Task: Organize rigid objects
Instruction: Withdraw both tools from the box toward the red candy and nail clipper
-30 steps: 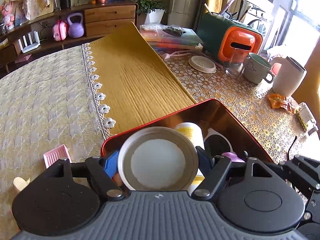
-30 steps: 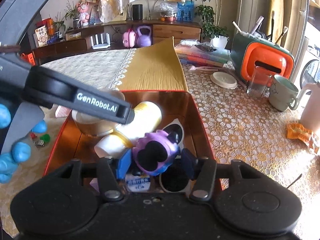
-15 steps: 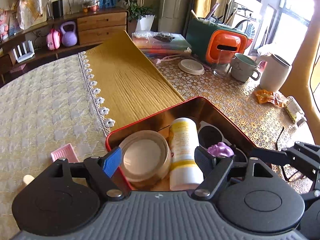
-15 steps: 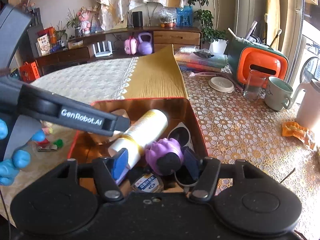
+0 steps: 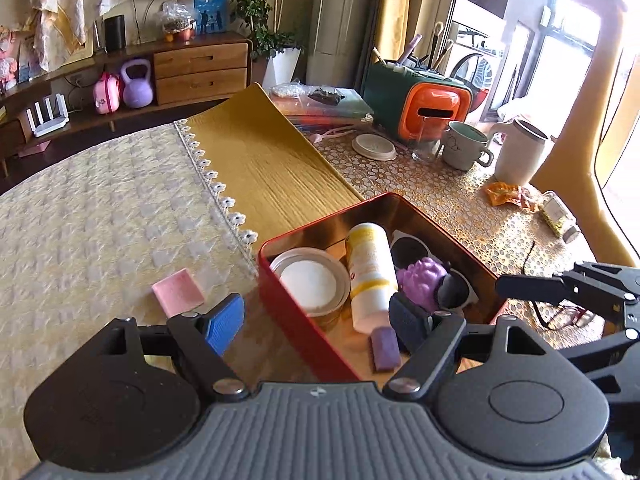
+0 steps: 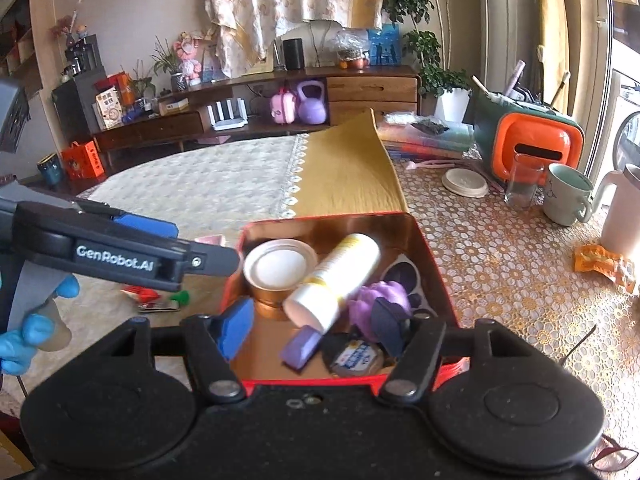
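hovering left gripper (image 5: pixel 316 322) spread, empty, ribbed blue pads straddling near wall of glossy red tin (image 5: pixel 304 320); round metal lid (image 5: pixel 310 280), white cylindrical bottle (image 5: pixel 370 272), knobbly purple toy (image 5: pixel 422 280) inside.
right view: right gripper (image 6: pixel 312 326) jaws just opening, nothing between; tin (image 6: pixel 438 272) on lace tablecloth (image 6: pixel 500 248), flat purple block (image 6: pixel 302 346) on coppery floor.

Black claw (image 6: pixel 316 326), blue pads (image 6: pixel 236 326), blue glove (image 6: pixel 24 340).
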Demonstrator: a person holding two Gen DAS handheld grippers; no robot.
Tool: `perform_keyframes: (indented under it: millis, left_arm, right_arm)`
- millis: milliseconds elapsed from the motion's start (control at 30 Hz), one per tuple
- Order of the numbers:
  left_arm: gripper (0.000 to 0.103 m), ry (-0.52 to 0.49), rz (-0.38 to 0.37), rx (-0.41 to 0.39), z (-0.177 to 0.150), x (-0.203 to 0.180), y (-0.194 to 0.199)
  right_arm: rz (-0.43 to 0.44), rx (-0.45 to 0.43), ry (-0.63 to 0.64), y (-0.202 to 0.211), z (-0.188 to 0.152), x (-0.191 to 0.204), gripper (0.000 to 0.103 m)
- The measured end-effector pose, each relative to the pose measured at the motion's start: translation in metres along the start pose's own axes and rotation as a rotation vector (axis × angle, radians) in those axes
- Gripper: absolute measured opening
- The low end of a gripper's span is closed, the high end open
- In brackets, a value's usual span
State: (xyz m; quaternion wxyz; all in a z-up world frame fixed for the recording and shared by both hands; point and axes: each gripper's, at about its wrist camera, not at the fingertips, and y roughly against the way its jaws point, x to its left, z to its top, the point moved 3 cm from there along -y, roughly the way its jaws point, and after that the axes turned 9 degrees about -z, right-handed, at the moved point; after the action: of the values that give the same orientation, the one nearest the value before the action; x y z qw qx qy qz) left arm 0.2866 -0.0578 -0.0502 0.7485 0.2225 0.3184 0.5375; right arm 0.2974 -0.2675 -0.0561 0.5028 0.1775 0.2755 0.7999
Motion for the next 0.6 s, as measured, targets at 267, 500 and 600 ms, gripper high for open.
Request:
perform_keyframes:
  millis: [267,500,600]
  left_arm:
    - [0.083,-0.022,0.048,-0.027,-0.022,0.018,0.04]
    - [0.085,-0.011,0.08,-0.028,-0.043,0.041,0.064]
    - [0.089,0.002,0.095,-0.032,-0.052,0.053,0.071]
  right_arm:
    - [0.027,-0.019,0.003,0.015,-0.001,0.026,0.082]
    - [0.069,-0.037,0.009,0.02,-0.003,0.051,0.094]
    - [0.099,-0.055,0.019,0.022,-0.005,0.063,0.101]
